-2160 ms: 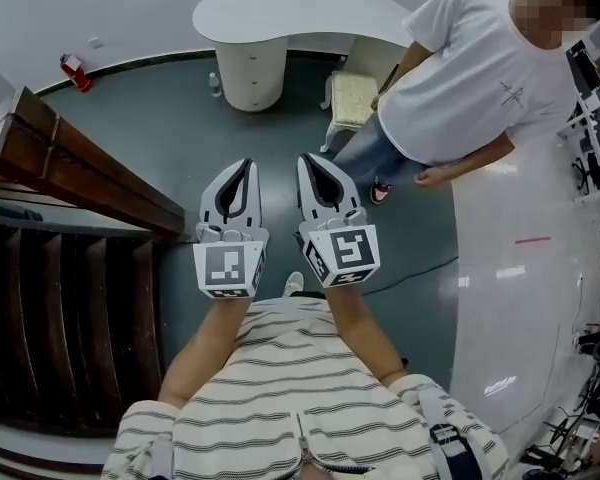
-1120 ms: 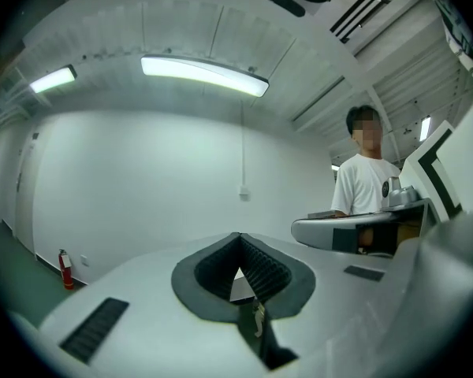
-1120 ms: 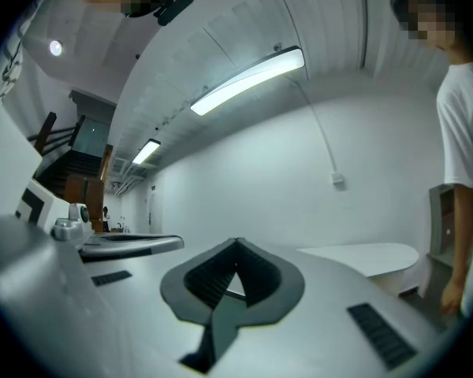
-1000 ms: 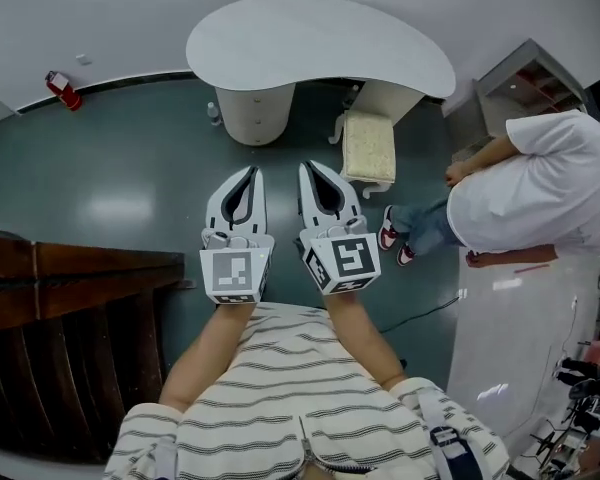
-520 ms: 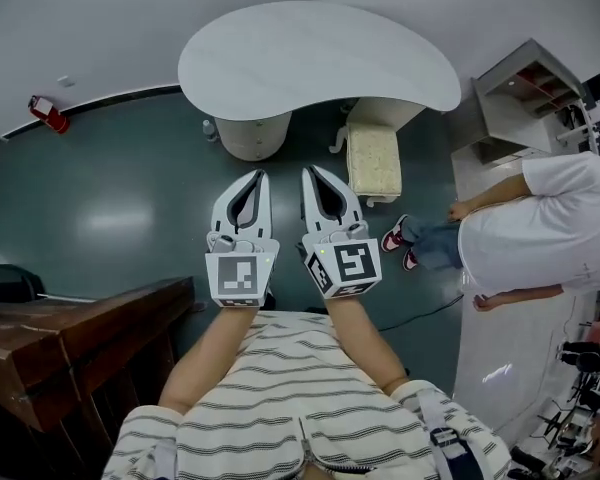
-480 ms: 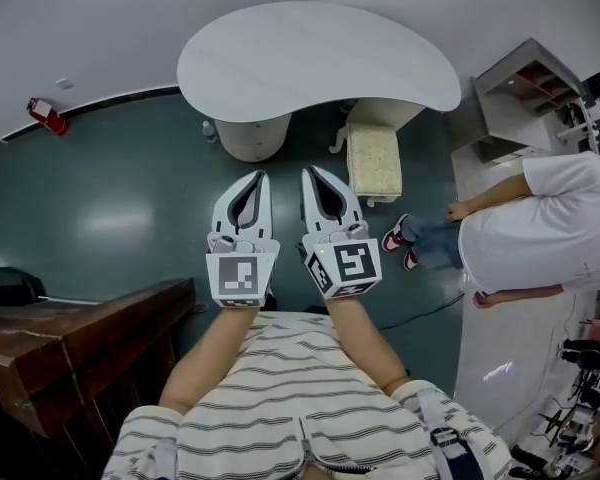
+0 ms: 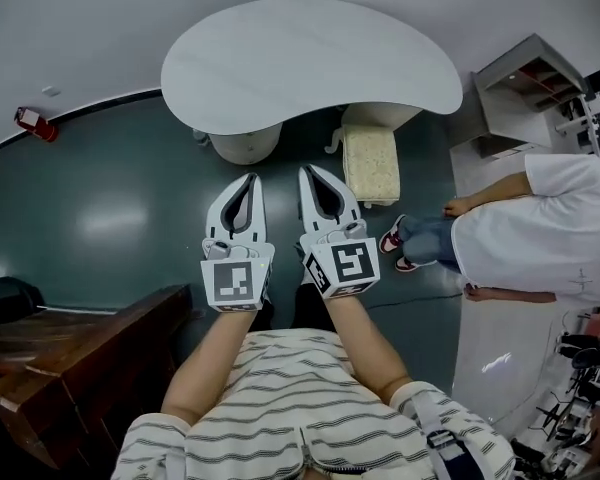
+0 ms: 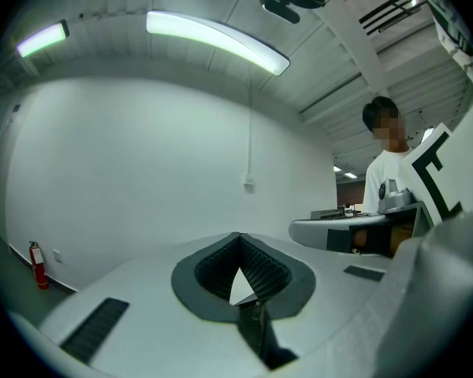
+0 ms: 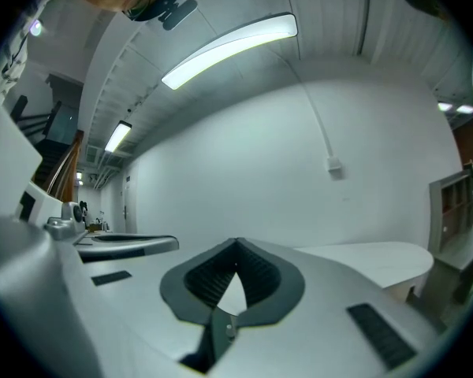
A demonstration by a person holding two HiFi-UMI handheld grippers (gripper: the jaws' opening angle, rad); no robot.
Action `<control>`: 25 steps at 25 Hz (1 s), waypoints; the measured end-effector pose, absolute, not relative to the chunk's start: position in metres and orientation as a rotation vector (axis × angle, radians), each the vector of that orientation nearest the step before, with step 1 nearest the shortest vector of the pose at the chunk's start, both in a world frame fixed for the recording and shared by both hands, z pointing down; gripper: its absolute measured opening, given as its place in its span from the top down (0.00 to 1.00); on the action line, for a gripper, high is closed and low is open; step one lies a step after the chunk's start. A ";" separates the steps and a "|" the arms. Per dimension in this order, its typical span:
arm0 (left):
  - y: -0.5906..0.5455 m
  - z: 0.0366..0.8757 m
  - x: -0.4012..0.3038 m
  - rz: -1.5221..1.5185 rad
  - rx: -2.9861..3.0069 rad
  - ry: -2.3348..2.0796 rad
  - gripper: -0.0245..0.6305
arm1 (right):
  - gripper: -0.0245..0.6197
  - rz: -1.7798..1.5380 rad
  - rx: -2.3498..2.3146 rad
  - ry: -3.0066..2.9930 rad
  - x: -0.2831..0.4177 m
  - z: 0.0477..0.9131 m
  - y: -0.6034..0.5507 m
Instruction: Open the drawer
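No drawer front shows plainly in any view. A white kidney-shaped table [image 7: 310, 58] stands ahead on a round white pedestal [image 7: 238, 144], and its top also shows in the right gripper view [image 9: 363, 257]. In the head view my left gripper [image 7: 252, 177] and right gripper [image 7: 305, 169] are held side by side above the dark green floor, short of the table. Both point level toward it. Each has its jaws shut with nothing between them, as the left gripper view [image 8: 238, 235] and the right gripper view [image 9: 236, 242] also show.
A cushioned stool [image 7: 372, 163] stands under the table's right end. A person in a white shirt [image 7: 540, 228] stands at the right beside a white shelf unit [image 7: 525, 78]. Dark wooden furniture [image 7: 80, 358] fills the lower left. A red fire extinguisher [image 7: 28, 120] sits by the far wall.
The view has moved toward the white table, which now lies nearer. The wooden furniture has slid down and left. Both grippers stay shut and side by side.
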State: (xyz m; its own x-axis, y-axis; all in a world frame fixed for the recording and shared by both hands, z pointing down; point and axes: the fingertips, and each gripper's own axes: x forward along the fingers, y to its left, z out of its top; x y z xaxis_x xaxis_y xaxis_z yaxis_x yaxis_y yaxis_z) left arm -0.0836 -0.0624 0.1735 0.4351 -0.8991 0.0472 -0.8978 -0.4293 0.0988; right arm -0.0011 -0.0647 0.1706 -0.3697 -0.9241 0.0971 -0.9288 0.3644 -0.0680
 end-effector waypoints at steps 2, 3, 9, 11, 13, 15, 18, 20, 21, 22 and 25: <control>-0.071 0.179 -0.072 -0.004 2.538 -1.656 0.96 | 0.95 0.189 1.716 -2.574 0.011 0.178 -0.075; -0.075 0.183 -0.066 0.013 2.529 -1.668 0.96 | 0.95 0.204 1.705 -2.583 0.016 0.183 -0.080; -0.103 0.214 -0.039 0.070 2.489 -1.765 0.96 | 0.95 0.230 1.613 -2.620 0.041 0.211 -0.113; -0.110 0.229 -0.032 0.075 2.469 -1.793 0.96 | 0.95 0.244 1.598 -2.625 0.051 0.224 -0.122; -0.119 0.243 -0.026 0.068 2.451 -1.816 0.96 | 0.95 0.253 1.588 -2.636 0.058 0.236 -0.131; -0.126 0.254 -0.023 0.067 2.443 -1.831 0.96 | 0.95 0.254 1.571 -2.647 0.059 0.249 -0.138; -0.134 0.272 -0.023 0.060 2.421 -1.840 0.96 | 0.95 0.243 1.555 -2.643 0.055 0.268 -0.146; -0.141 0.285 -0.025 0.062 2.413 -1.830 0.96 | 0.95 0.250 1.572 -2.638 0.053 0.280 -0.154; -0.145 0.291 -0.026 0.065 2.417 -1.826 0.96 | 0.95 0.256 1.584 -2.636 0.052 0.287 -0.158; -0.149 0.297 -0.027 0.069 2.422 -1.823 0.96 | 0.95 0.260 1.593 -2.634 0.051 0.294 -0.162; -0.159 0.320 -0.036 0.099 2.418 -1.820 0.96 | 0.95 0.240 1.590 -2.627 0.044 0.318 -0.173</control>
